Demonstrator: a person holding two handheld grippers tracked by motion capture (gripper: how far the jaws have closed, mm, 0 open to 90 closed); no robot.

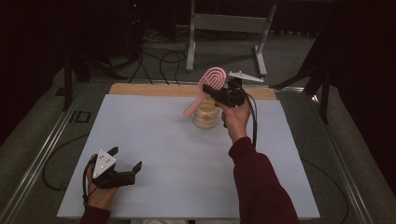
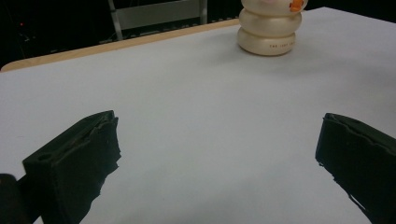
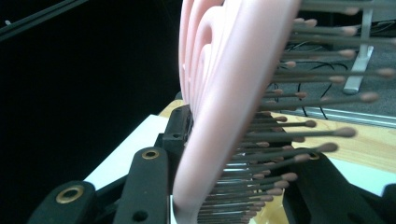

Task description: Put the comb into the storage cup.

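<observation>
Pink hairbrush (image 1: 211,84) clamped in right gripper (image 1: 219,93); holder (image 2: 269,29) print unreadable.

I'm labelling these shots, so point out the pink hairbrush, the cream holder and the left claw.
pink hairbrush (image 1: 214,78), high view, on its looped head.
cream holder (image 2: 268,29), left gripper view, on its ringed side wall.
left claw (image 1: 125,159), high view, midway between its open tips.

Dim, dark-edged room around a softly lit white table (image 1: 154,140); close pink brush (image 3: 224,93) blurred.
</observation>
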